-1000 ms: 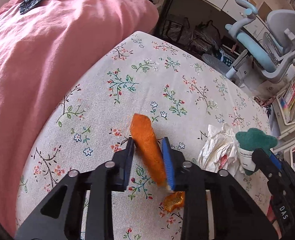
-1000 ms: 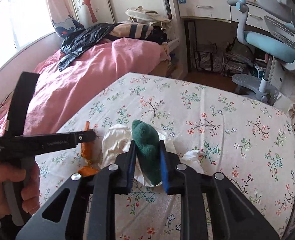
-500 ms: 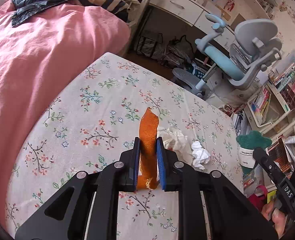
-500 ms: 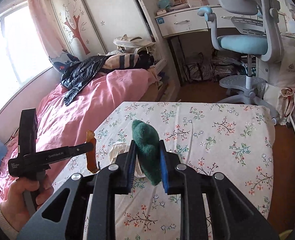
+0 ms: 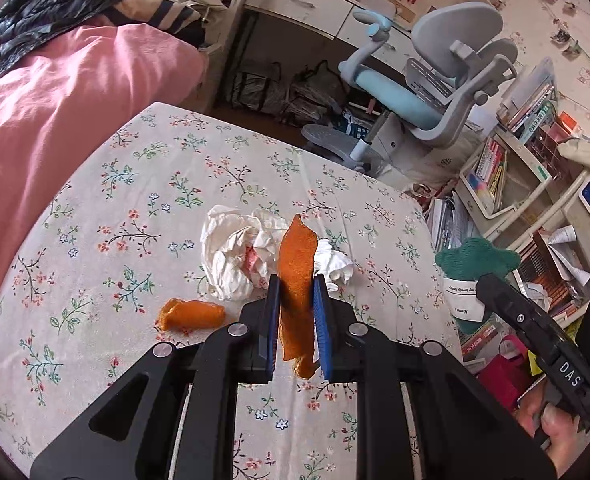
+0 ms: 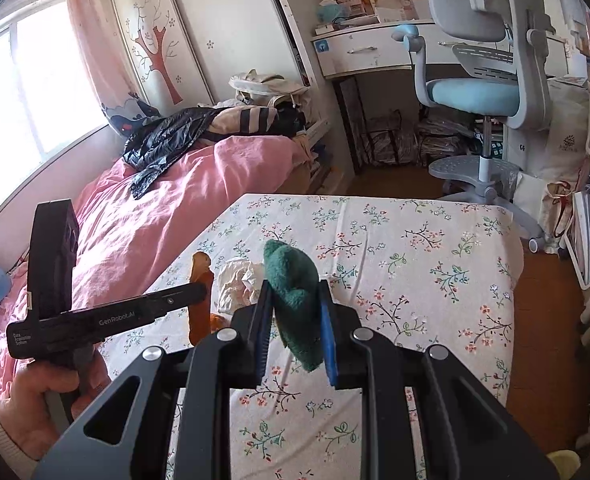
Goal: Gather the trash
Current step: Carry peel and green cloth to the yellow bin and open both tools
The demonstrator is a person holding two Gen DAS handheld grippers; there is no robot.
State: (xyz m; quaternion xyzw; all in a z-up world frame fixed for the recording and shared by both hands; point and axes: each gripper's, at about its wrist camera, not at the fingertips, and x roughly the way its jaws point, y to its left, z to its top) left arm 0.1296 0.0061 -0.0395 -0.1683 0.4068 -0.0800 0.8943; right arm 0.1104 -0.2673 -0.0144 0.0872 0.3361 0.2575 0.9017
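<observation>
Your left gripper (image 5: 297,312): jaws clamped on a long strip of orange peel (image 5: 297,264), held upright above the flowered cloth (image 5: 167,184).

Your right gripper (image 6: 295,316): jaws closed on a green plush piece (image 6: 293,280) with a white label, lifted clear of the cloth.

On the cloth: a second, curled orange peel (image 5: 191,314) lying beside the left gripper's tip; a crumpled white paper wad (image 5: 235,256) just behind it; a smaller white tissue (image 5: 335,264) close to the wad.

Beside the cloth: pink bedding (image 5: 47,100). Beyond: a blue-seated desk chair (image 5: 427,92).
</observation>
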